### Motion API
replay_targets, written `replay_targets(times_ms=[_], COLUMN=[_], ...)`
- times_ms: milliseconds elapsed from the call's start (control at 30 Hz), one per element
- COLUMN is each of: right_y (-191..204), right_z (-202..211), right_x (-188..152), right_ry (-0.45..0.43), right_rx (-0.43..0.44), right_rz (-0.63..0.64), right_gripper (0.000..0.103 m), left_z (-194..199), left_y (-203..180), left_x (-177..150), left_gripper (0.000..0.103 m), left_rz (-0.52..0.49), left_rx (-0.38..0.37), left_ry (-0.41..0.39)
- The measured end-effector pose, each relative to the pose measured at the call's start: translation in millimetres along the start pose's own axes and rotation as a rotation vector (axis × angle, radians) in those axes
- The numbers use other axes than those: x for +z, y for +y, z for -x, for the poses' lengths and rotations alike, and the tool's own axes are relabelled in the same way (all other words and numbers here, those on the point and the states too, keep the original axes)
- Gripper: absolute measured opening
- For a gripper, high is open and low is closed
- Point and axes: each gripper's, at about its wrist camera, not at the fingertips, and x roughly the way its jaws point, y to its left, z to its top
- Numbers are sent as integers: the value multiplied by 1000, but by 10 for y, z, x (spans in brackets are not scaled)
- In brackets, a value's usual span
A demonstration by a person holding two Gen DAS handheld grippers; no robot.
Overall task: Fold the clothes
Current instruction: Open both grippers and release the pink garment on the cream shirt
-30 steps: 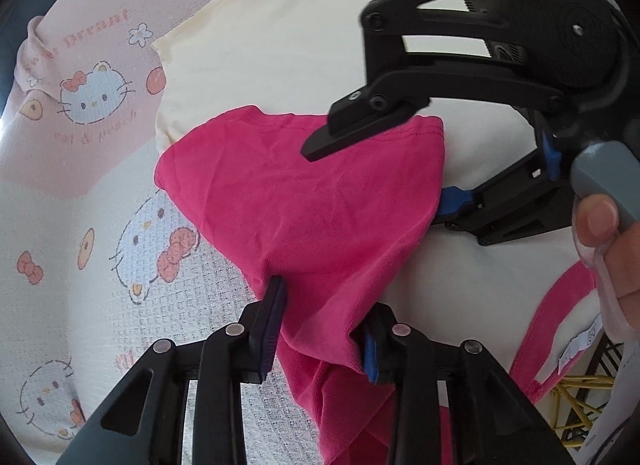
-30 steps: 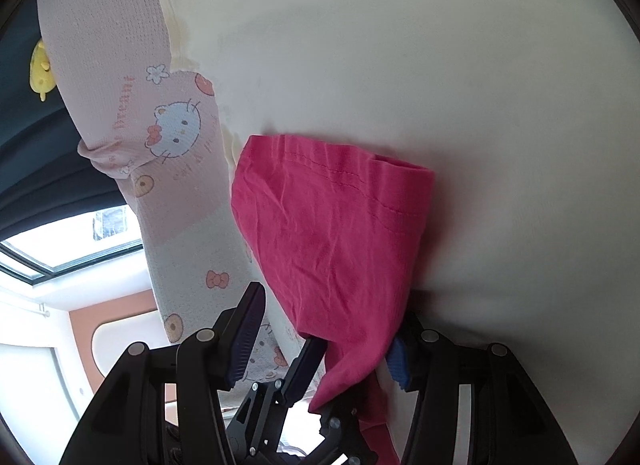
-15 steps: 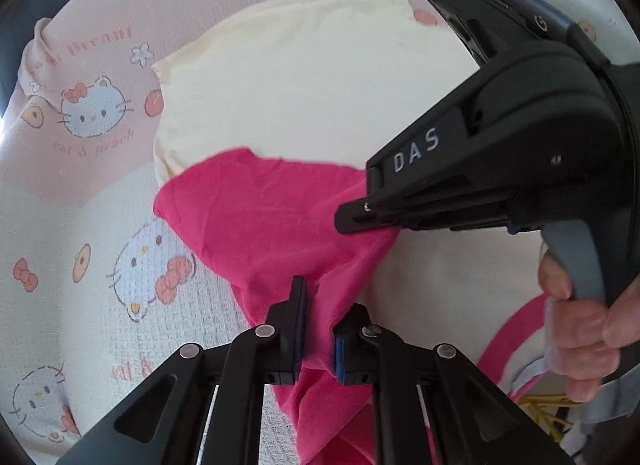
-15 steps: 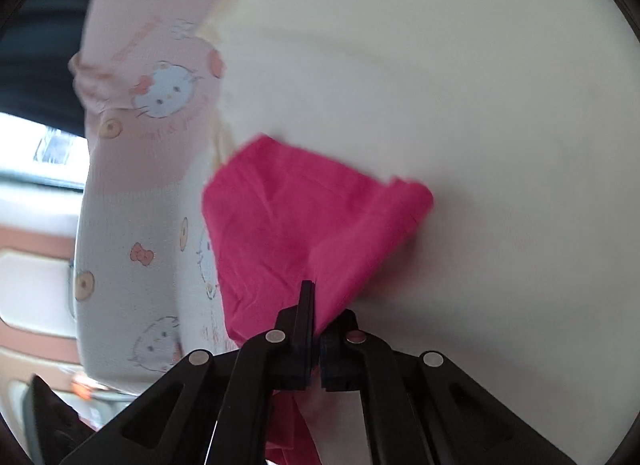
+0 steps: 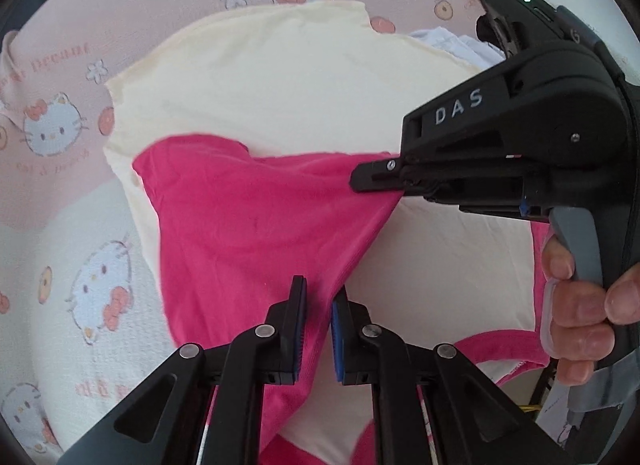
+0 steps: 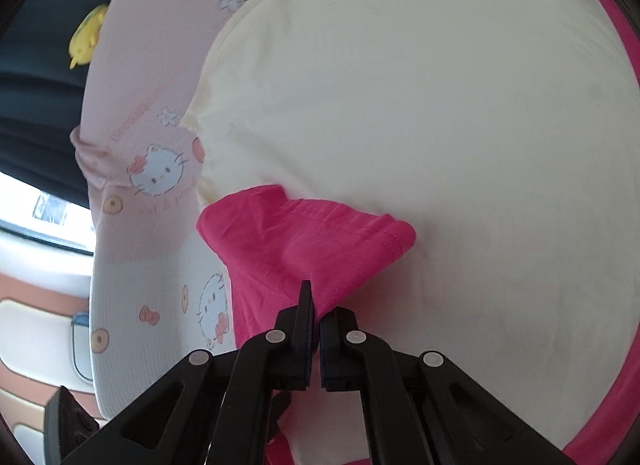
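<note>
2 grippers, and you've got both clamped on the same pink sleeve (image 5: 256,225): your left gripper (image 5: 318,301) pinches the fabric near the bottom of its own view, while your right gripper (image 6: 316,307) bites the cloth near the hemmed cuff, and both sets of jaws have just been closing with the sleeve between them. That sleeve belongs to a cream shirt (image 5: 280,85) with pink trim, spread flat on a pink cartoon-cat blanket (image 5: 60,137), and the sleeve's pulled up taut off the cream body, with a hand (image 5: 580,305) wrapped around the grey handle at the right edge.
</note>
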Motion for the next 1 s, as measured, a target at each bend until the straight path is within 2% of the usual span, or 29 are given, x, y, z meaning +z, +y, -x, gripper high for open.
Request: replay_targets(times_ms=[67, 167, 200, 267, 300, 367, 400, 433, 533, 633, 733, 800, 900, 1000], right_y=[-107, -243, -242, -215, -187, -158, -164, -170, -206, -259, -296, -317, -326, -334], right_z=[-31, -55, -82, -116, -136, -167, -166, -167, -141, -109, -112, -145, -196, -257], right_x=[-3, -24, -30, -26, -15, 5, 3, -1, -31, -61, -75, -83, -108, -143], right_ry=[12, 19, 20, 14, 8, 2, 0, -1, 3, 6, 11, 27, 52, 86], right_rx=[17, 50, 62, 81, 88, 113, 123, 128, 127, 152, 184, 181, 170, 187], right_rz=[-22, -47, -47, -45, -45, -57, -66, -72, -95, -131, -169, -187, -198, -215], right_gripper=[0, 0, 6, 6, 6, 12, 23, 35, 42, 47, 47, 48, 48, 50], left_z=[-91, -106, -83, -23, 8, 64, 91, 115, 144, 153, 237, 342, 491, 439], left_y=[12, 128, 182, 311, 385, 523, 579, 628, 710, 811, 817, 801, 762, 760], left_x=[-2, 1, 3, 3, 1, -14, -25, -39, -107, -151, -169, -165, -228, -336], left_gripper=[10, 10, 10, 12, 17, 34, 46, 49, 49, 49, 49, 49, 49, 49], left_rz=[29, 111, 145, 222, 264, 331, 357, 376, 415, 454, 458, 431, 369, 307], left_rx=[-15, -62, -79, -112, -128, -130, -118, -106, -93, -114, -152, -149, -102, -37], left_ry=[50, 84, 85, 84, 83, 73, 62, 50, 52, 57, 62, 44, 19, 48])
